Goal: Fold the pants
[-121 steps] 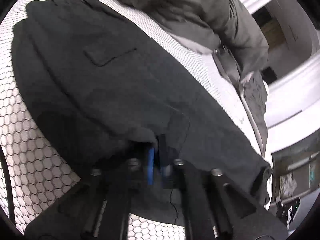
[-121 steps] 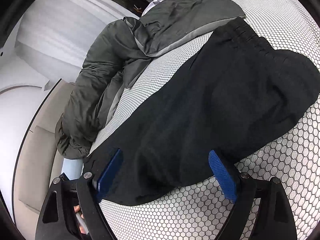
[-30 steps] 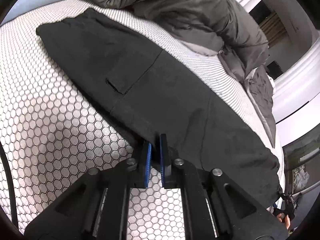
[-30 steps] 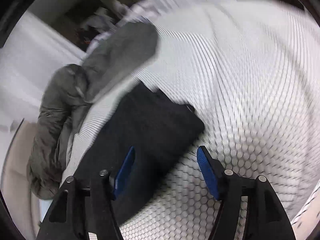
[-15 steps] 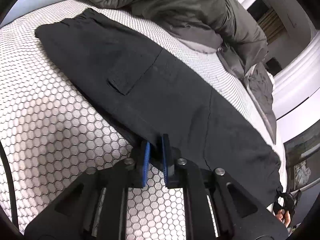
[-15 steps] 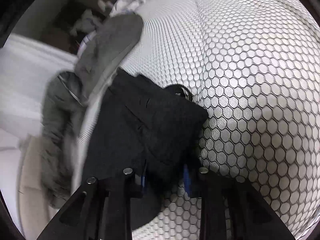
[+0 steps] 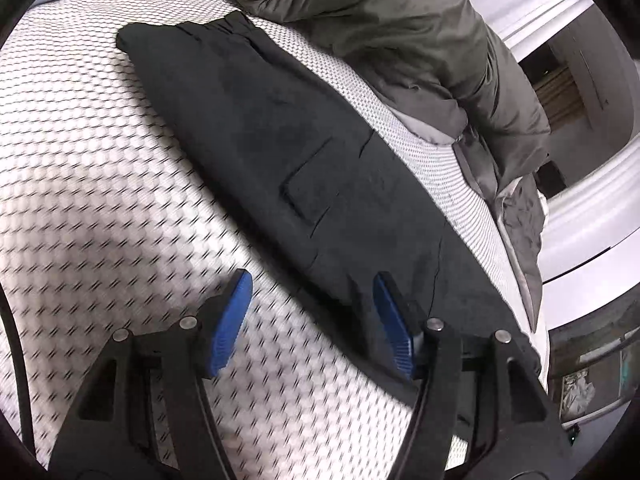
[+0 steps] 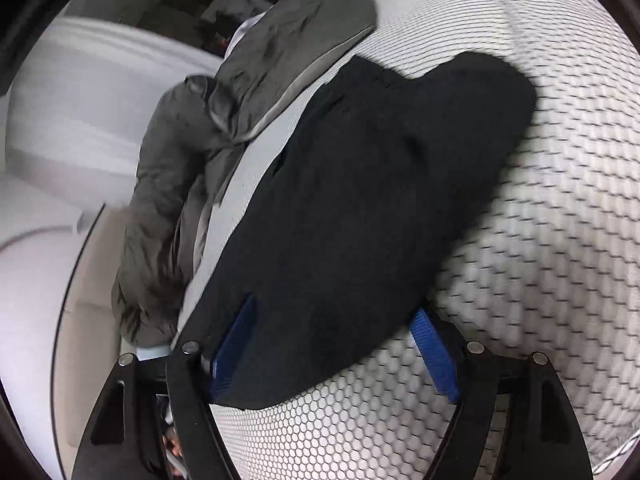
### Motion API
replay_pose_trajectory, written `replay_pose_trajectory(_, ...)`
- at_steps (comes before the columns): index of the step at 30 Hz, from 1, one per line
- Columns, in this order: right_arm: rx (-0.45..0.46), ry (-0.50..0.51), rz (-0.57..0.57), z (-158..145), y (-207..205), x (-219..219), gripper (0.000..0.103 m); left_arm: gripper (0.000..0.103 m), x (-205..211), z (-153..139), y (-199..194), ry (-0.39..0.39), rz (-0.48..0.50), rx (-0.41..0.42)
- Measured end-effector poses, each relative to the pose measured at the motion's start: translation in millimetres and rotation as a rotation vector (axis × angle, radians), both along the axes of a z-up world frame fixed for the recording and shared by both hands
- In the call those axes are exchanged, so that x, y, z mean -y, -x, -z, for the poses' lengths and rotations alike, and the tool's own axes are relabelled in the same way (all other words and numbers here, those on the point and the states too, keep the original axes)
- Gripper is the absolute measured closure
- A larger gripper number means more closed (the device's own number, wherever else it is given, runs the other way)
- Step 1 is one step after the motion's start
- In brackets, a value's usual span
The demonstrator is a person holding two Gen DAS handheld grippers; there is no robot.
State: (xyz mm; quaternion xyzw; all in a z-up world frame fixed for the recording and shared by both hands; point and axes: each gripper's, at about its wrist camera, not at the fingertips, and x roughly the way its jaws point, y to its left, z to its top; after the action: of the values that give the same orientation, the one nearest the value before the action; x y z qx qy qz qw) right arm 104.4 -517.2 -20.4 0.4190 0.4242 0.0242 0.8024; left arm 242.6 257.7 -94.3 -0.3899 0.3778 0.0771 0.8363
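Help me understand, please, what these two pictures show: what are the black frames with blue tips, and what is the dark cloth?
Each picture comes from a camera mounted on a hand-held gripper, looking forward along its two fingers. The black frames are the gripper bodies; the blue strips are the finger pads. One view belongs to the left gripper, the other to the right gripper. Both look down at a pair of black pants lying lengthwise on a white cover with a honeycomb pattern. A grey-green jacket lies bunched beside the pants. Nothing is held: both grippers' jaws are opening. The pants' edge lies between the pads in each view, but the pads do not press on it.
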Motion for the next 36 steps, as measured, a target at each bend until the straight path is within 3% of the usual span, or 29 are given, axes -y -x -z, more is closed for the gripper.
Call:
replay_pose_trajectory(3, 0.000, -0.001, -0.007, 4, -18, -8, 0.024, 0.048, -9, 5, -16, 0.020, -0.050, 0.045)
replay_pose_trajectory(5, 0.001, 0.003, -0.005, 8, -31, -12, 0.024, 0.090, -12, 8, -20, 0.007, -0.089, 0.043)
replay_pose_trajectory(8, -0.007, -0.002, 0.003, 17, -59, -19, 0.024, 0.098, -14, 5, -17, 0.004, -0.110, 0.069)
replay_pose_trajectory(14, 0.006, -0.046, 0.048, 19, -55, -3, 0.024, 0.099, -8, -35, 28, -0.068, -0.106, 0.151)
replay_pose_trajectory(17, 0.014, -0.022, 0.078, 20, -57, -5, 0.025, 0.099, -5, -47, 46, -0.118, -0.116, 0.165)
replay_pose_trajectory(18, 0.024, -0.002, 0.088, 19, -58, -5, 0.035, 0.099, -6, -48, 56, -0.116, -0.119, 0.163)
replay_pose_trajectory(20, 0.023, 0.065, 0.115, 19, -60, -7, 0.071, 0.099, -11, -42, 67, -0.085, -0.123, 0.145)
replay_pose_trajectory(21, 0.011, 0.095, 0.111, 21, -63, -8, 0.095, 0.099, -13, -39, 69, -0.072, -0.123, 0.136)
replay_pose_trajectory(22, 0.008, 0.100, 0.112, 23, -62, -7, 0.097, 0.099, -14, -35, 74, -0.070, -0.119, 0.125)
replay_pose_trajectory(27, 0.111, 0.062, 0.102, 0, -13, -3, 0.101, 0.099, -19, -24, 106, -0.057, -0.101, 0.100)
replay_pose_trajectory(30, 0.151, 0.115, 0.065, -9, 30, -5, 0.101, 0.097, -19, -15, 124, -0.069, -0.061, 0.057)
replay_pose_trajectory(32, 0.125, 0.150, 0.057, 1, 43, -6, 0.100, 0.089, -19, -9, 128, -0.097, -0.053, 0.003)
replay_pose_trajectory(35, 0.035, 0.089, 0.072, 17, 39, 3, 0.084, 0.083, -23, -11, 137, -0.086, -0.053, -0.023)
replay_pose_trajectory(36, 0.035, 0.055, 0.091, 18, 42, 11, 0.072, 0.079, -24, -15, 141, -0.098, -0.054, -0.018)
